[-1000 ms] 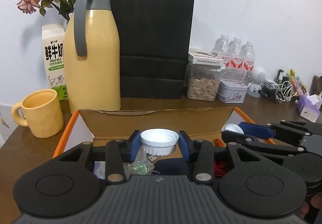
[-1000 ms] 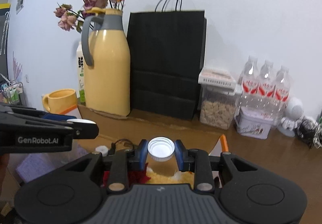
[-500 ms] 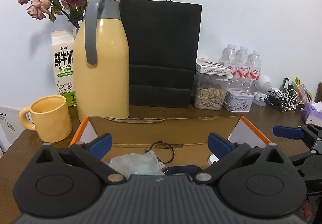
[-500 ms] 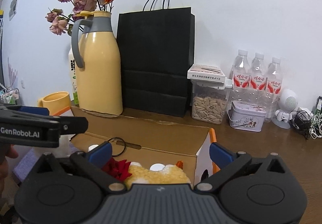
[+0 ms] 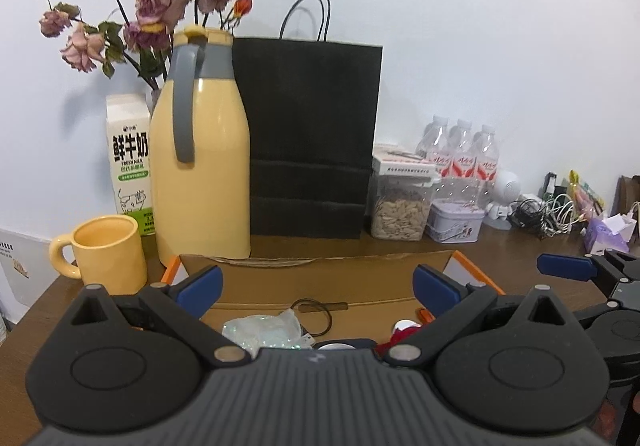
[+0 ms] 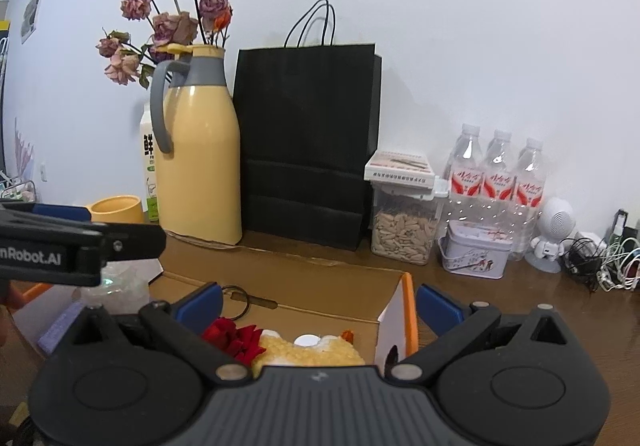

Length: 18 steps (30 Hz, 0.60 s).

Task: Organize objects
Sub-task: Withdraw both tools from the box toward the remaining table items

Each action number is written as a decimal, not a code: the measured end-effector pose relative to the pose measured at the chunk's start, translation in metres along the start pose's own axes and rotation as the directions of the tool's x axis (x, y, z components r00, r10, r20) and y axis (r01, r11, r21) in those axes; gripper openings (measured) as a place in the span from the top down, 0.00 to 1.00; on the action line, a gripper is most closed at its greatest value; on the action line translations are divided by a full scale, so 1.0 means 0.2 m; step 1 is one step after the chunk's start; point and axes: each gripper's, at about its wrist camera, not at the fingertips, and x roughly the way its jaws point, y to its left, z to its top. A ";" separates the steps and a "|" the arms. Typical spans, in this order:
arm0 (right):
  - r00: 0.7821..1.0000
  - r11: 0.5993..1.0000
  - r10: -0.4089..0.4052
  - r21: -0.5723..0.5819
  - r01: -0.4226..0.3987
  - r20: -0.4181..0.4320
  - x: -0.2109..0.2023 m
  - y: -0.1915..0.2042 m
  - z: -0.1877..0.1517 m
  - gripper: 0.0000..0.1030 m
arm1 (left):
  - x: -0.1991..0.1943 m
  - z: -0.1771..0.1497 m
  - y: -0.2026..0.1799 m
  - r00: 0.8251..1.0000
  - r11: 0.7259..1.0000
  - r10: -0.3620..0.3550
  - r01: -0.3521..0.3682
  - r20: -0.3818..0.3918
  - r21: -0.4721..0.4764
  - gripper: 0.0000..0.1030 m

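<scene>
Now our left gripper (image 5: 316, 288) and right gripper (image 6: 318, 306) both stand with jaws spread wide and nothing between them, having just been opening. Below them we see the cardboard box (image 5: 320, 278) on the wooden table (image 5: 520, 250), holding a clear plastic bag (image 5: 264, 330), a red flower (image 6: 236, 336), a yellow plush toy (image 6: 312, 354) and white caps (image 6: 307, 340). Behind it stand a yellow jug (image 5: 202, 165), a mug (image 5: 108, 250) and a black paper bag (image 5: 310, 137).
</scene>
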 end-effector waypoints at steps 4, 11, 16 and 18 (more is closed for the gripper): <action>1.000 1.000 -0.010 -0.003 0.010 0.011 -0.09 0.01 -0.01 0.00 | -0.09 0.00 0.00 1.000 1.000 -0.001 0.001 0.017 -0.003 0.00; 0.999 0.999 -0.038 -0.004 0.038 0.008 -0.26 0.01 -0.06 0.00 | -0.24 -0.05 0.03 1.000 1.000 0.010 -0.010 0.022 0.000 0.00; 0.999 0.999 -0.047 -0.006 0.047 -0.021 -0.36 0.03 -0.14 0.00 | -0.34 -0.11 0.06 1.000 1.000 0.021 -0.021 0.009 0.002 0.00; 0.998 0.999 -0.052 -0.004 0.051 -0.036 -0.39 0.03 -0.17 0.00 | -0.37 -0.14 0.08 1.000 1.000 0.026 -0.026 0.001 0.002 0.00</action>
